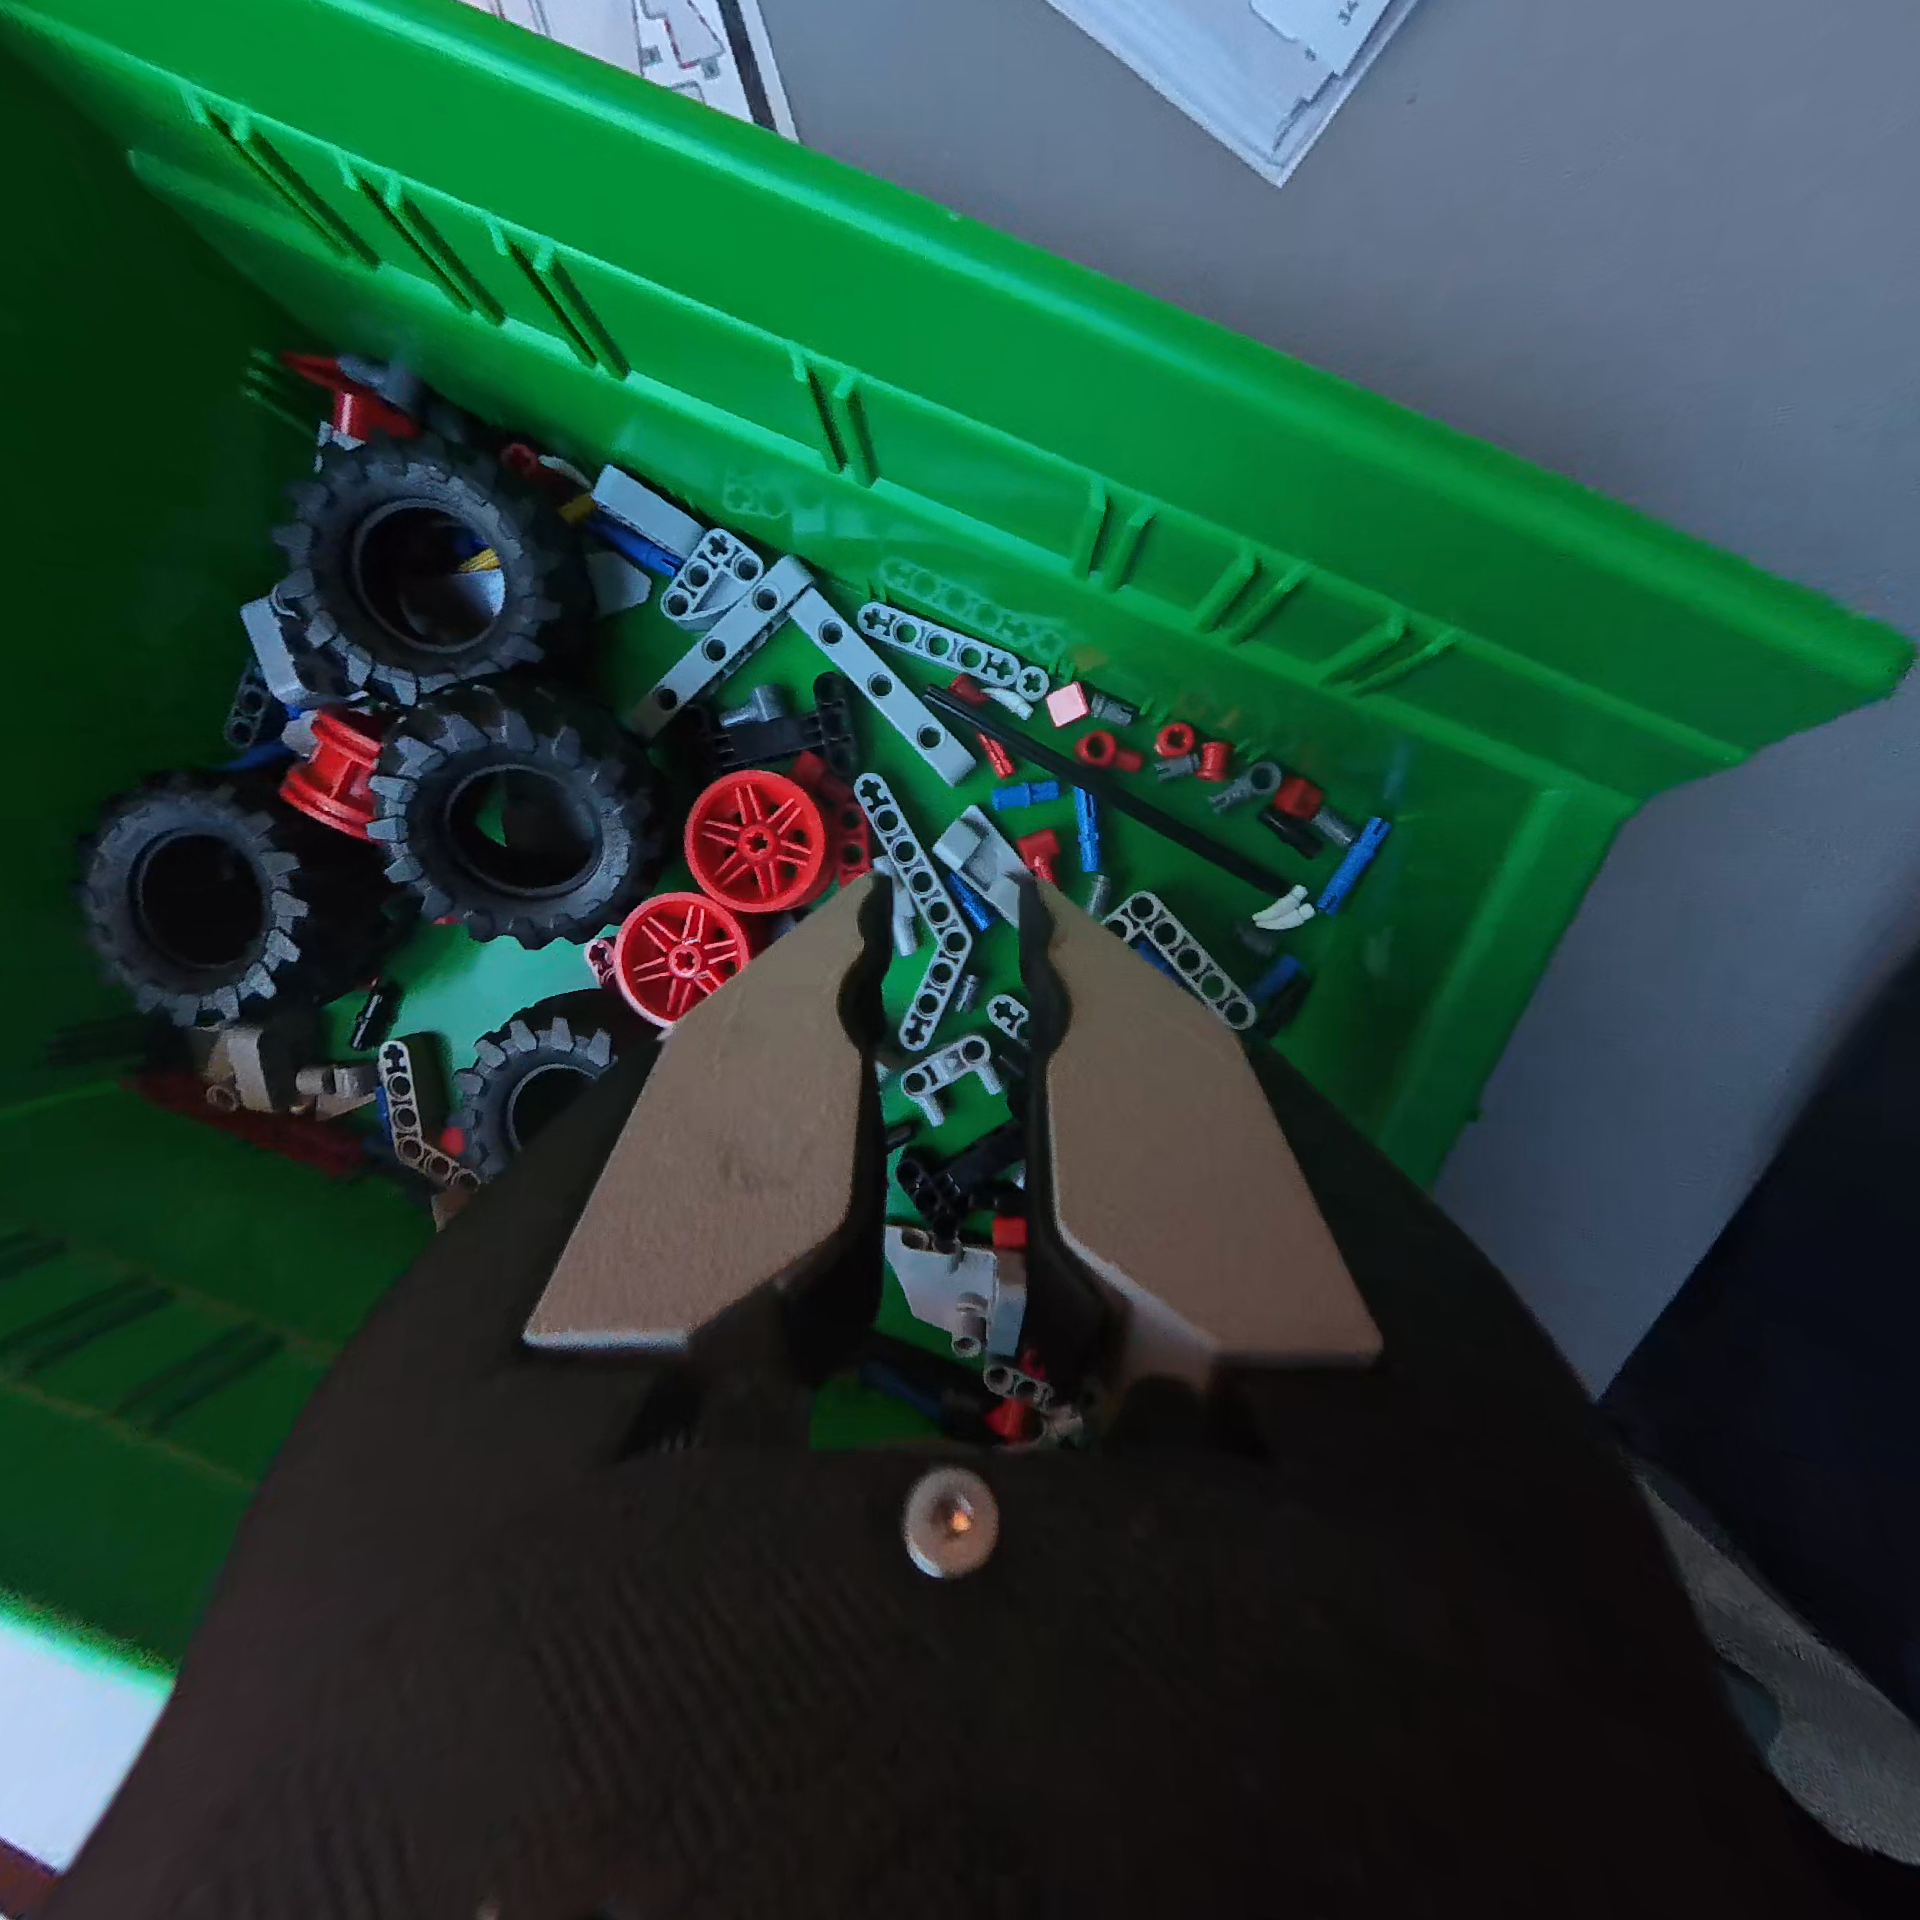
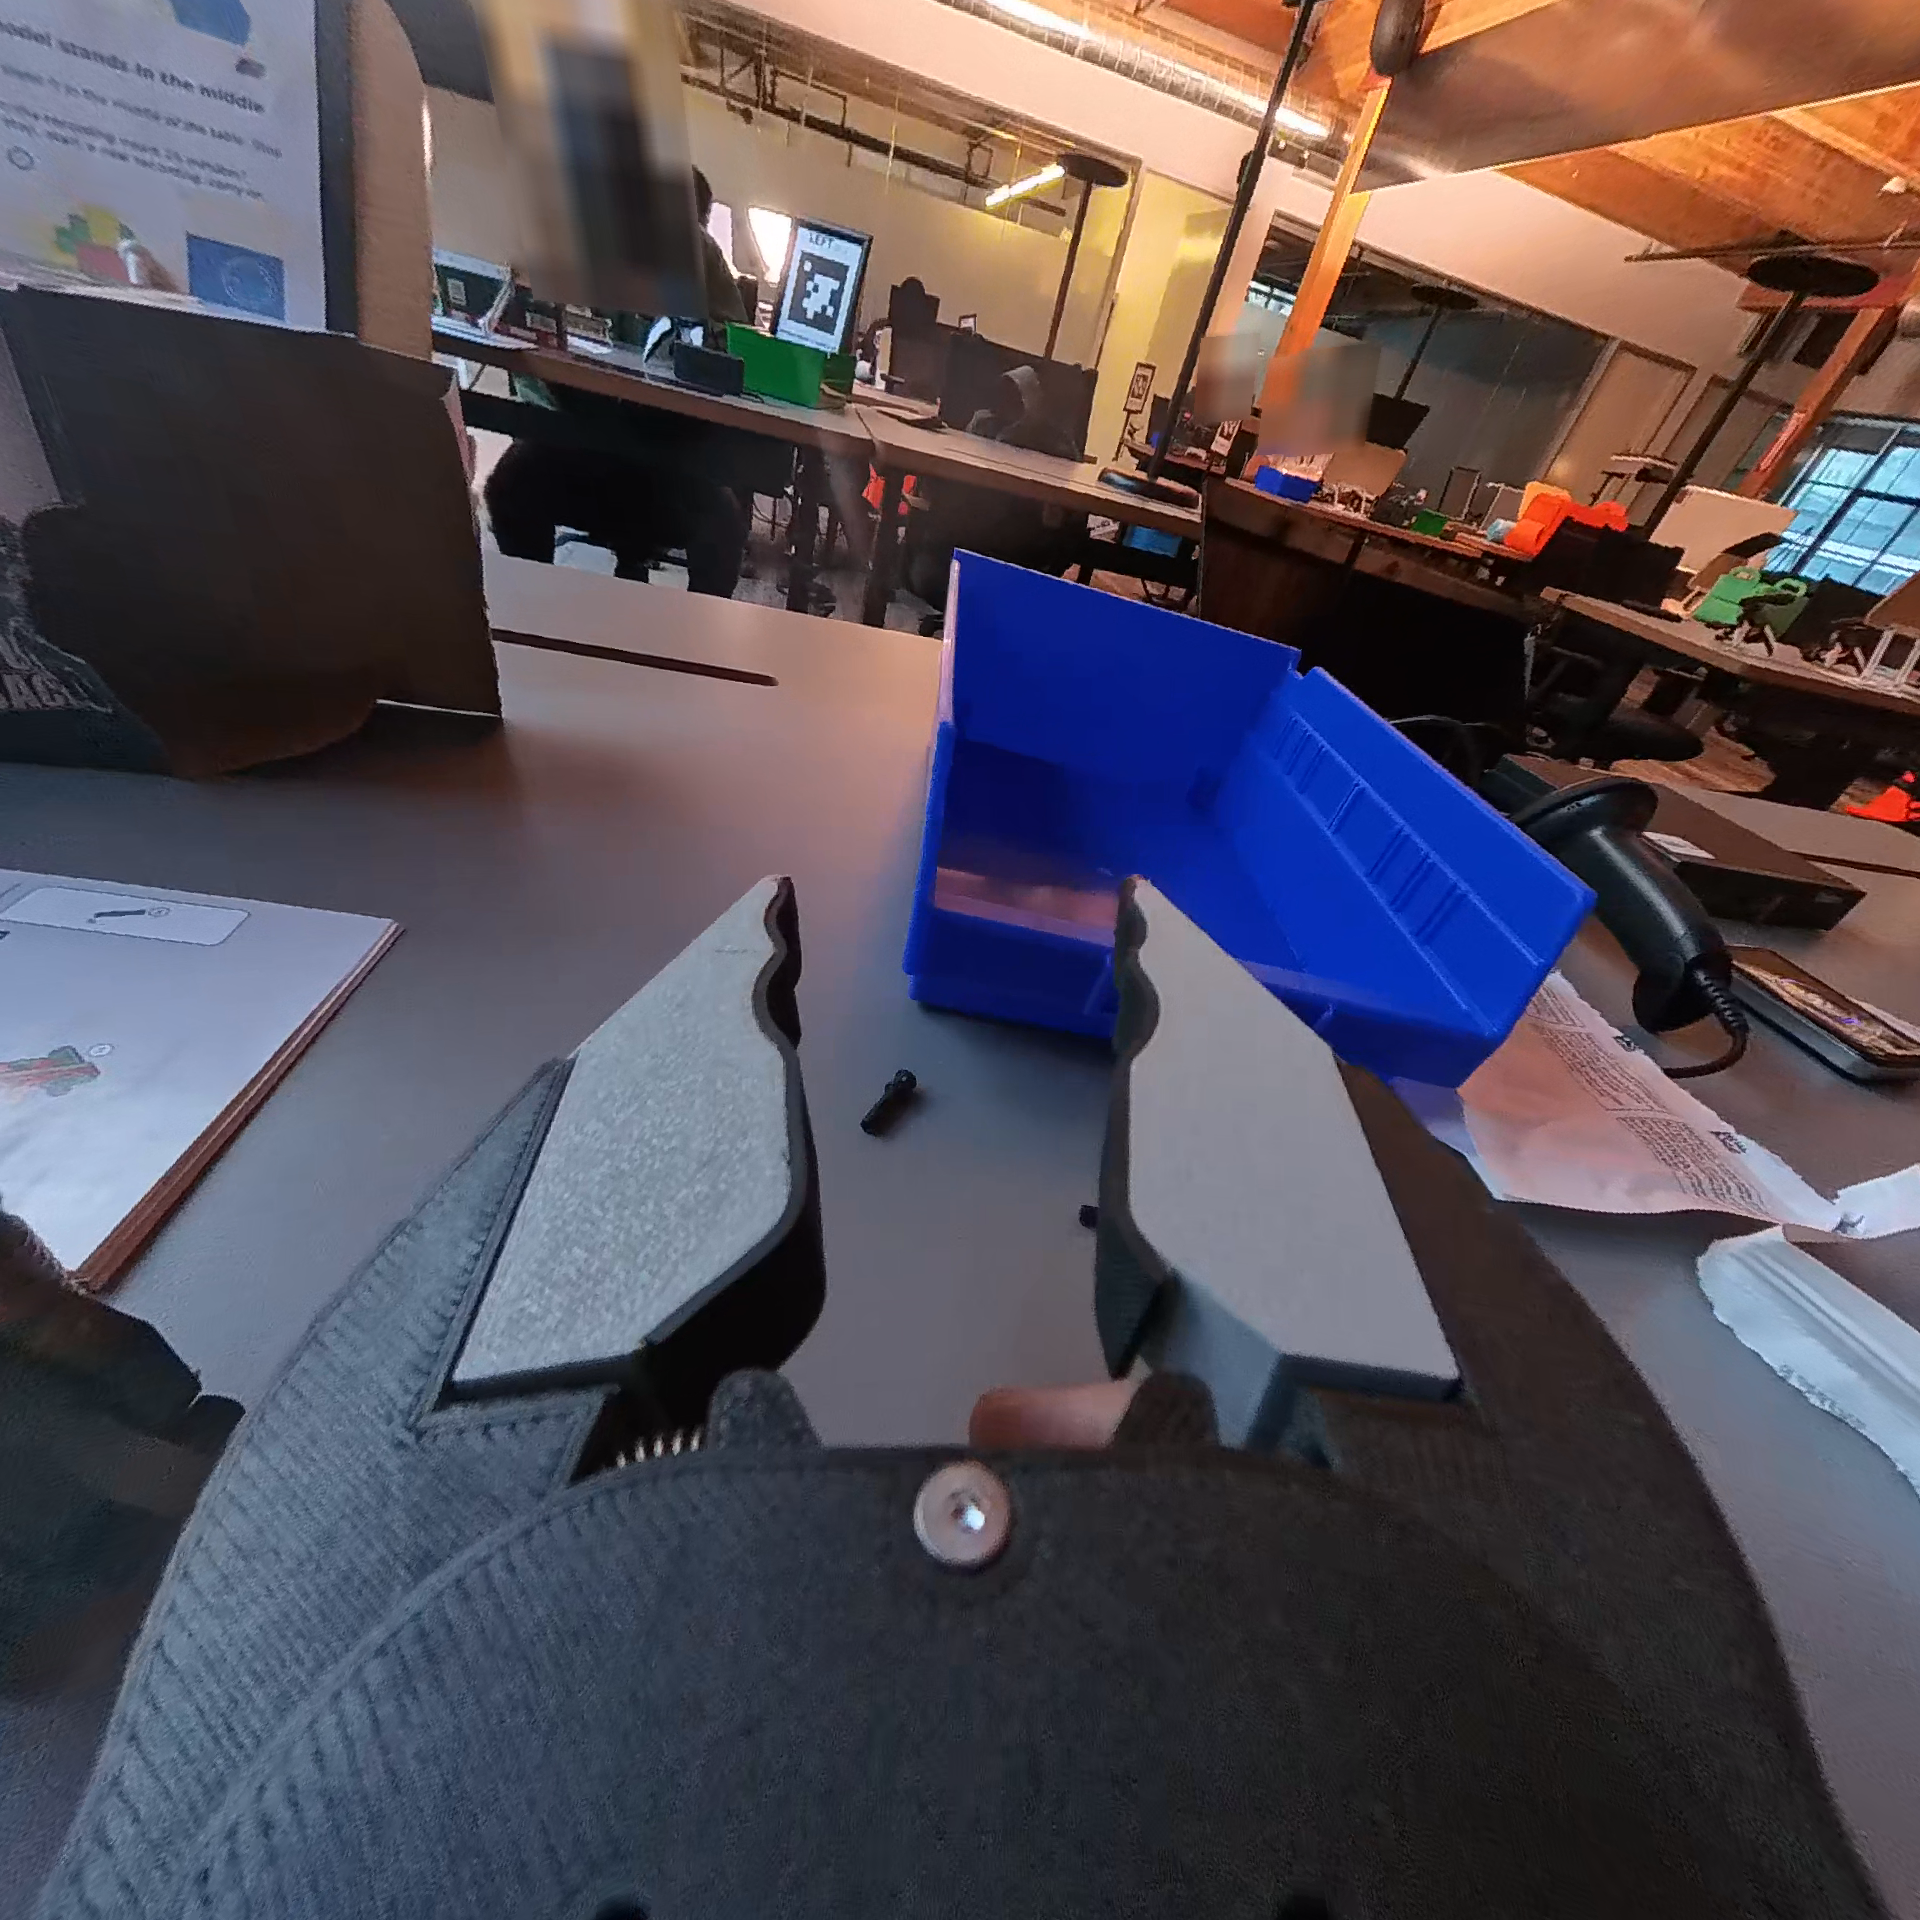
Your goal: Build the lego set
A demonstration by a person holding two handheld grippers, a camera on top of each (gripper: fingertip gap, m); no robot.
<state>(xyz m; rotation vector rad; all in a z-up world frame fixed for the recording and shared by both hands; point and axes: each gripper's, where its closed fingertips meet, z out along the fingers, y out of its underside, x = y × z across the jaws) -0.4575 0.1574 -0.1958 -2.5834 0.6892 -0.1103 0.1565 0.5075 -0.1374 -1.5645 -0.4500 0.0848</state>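
Grey table (image 2: 644, 790), both hand-held grippers parted and empty: left (image 1: 951, 899) over green bin (image 1: 935, 436), right (image 2: 961, 899) near blue bin (image 2: 1351, 862).

Dim bin interior, warm ceiling glow, wide-angle bending, blurred near edges.

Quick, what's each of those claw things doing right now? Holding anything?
Left gripper: open, holding nothing, above the green bin of Lego parts.
Right gripper: open, empty, above the table.

Both grippers — left gripper (image 1: 951, 894), right gripper (image 2: 956, 894) — have black ribbed bodies, flat grey finger plates and one silver screw behind the jaws.
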